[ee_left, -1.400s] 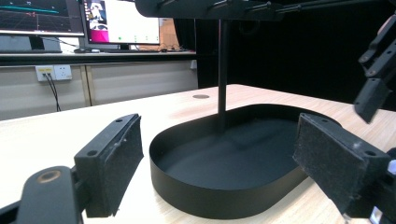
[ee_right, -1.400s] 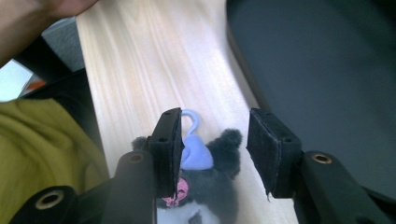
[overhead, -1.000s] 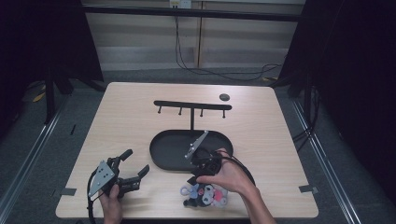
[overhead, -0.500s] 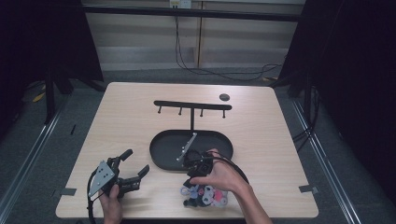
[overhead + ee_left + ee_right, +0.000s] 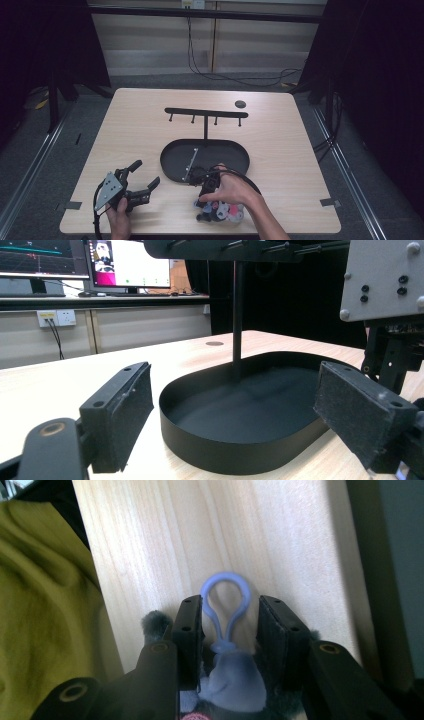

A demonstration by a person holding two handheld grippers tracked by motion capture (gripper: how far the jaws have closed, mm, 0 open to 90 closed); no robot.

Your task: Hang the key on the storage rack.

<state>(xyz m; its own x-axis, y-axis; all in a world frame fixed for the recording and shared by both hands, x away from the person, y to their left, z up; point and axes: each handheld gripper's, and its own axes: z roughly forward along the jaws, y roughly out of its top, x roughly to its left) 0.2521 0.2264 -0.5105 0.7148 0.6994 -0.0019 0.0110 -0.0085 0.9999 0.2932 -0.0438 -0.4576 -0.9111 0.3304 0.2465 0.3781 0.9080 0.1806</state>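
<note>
Lilac-blue plastic, bent into one loop, is standing up between the right gripper's two black jaws in the right gripper view. The loop is crowning one soft, pale-blue plush keychain, whose body is sitting low between the pads. The jaws have just been closing and are now standing narrow, with the keychain between them; the left pad is lying against the loop's side, while whether the right pad is pressing on it cannot be told. Grey fluff is poking out on either side of the jaws.

From the high view, the right hand is covering that gripper near the table's front edge, just in front of the one black oval tray. One small heap of plush keychains, pink, blue and dark, is lying there under the hand; how many are in the heap cannot be counted. One black T-shaped rack is rising from the tray's back, carrying four short pegs under its bar. One small dark disc is lying beyond the rack on the wood.

The left gripper is resting at the front left, well apart from the tray, its two jaws spread wide with nothing between them. In the left gripper view, its pads are framing the tray and the rack's post.
</note>
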